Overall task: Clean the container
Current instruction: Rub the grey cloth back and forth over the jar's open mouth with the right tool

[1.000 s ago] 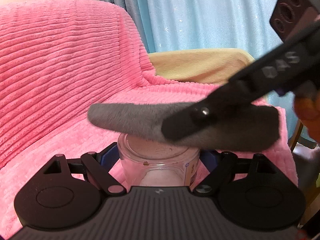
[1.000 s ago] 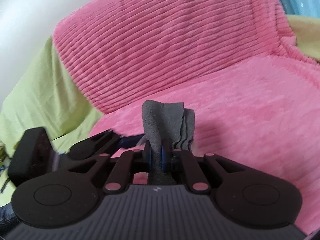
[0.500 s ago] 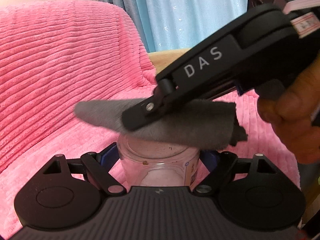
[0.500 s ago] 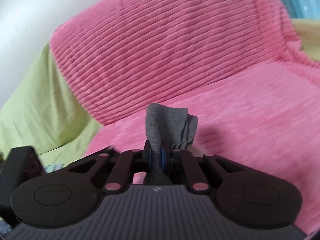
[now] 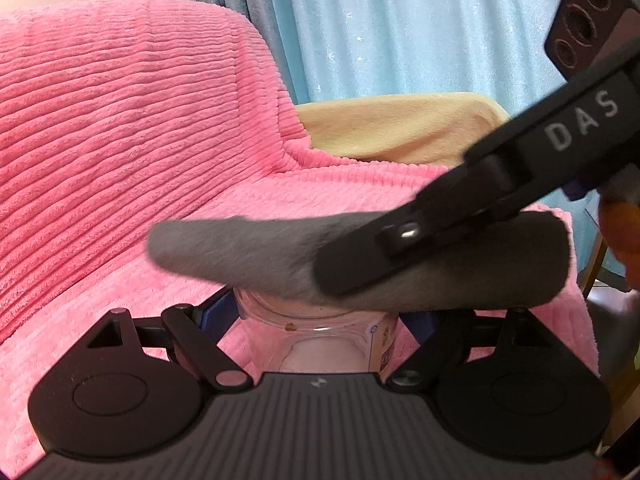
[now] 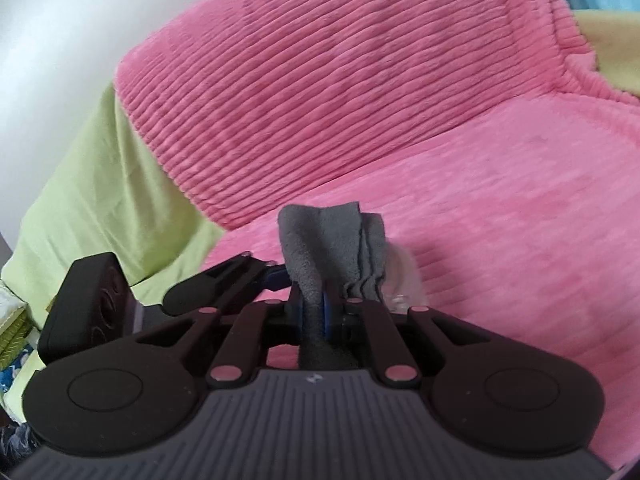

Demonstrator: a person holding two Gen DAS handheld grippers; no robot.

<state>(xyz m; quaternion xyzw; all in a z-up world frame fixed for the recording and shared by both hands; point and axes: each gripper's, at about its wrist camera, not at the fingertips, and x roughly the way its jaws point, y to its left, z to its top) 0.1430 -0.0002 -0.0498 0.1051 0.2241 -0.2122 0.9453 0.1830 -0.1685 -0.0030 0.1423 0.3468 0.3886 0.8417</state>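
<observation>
So here's the setup from my side; my left gripper (image 5: 316, 324) is clamped on the clear container (image 5: 320, 334), blue pads pressing it from both sides, and it sits right up close in front of the left camera, just past the grey ribbed body; it's see-through plastic with a bit of a label on its right side and a small brownish speck stuck on the inside wall near the rim. Right over its mouth is the grey cloth (image 5: 256, 252), folded into a thick soft wad and lying across the opening; can't tell if it's actually pushed down inside or only resting on the rim, the cloth hides that part.

My right gripper (image 6: 318, 312) is pinched tight on that cloth (image 6: 332, 240); from its own camera the fold stands up between the two blue pads and flops a little to the right, and there's a blurry glint of the container (image 6: 402, 276) just beside it on the right. In the left view the same gripper (image 5: 400, 248) comes in from the upper right as a long black arm with white letters on it, and the edge of my hand (image 5: 622, 236) shows at the far right.

Under and behind all this is the pink ribbed blanket (image 5: 120, 140), draped over a seat and backrest; further off a yellowish cushion (image 5: 400, 124), a green cover (image 6: 104, 184) out left, and light blue curtains (image 5: 400, 24) at the very back.
</observation>
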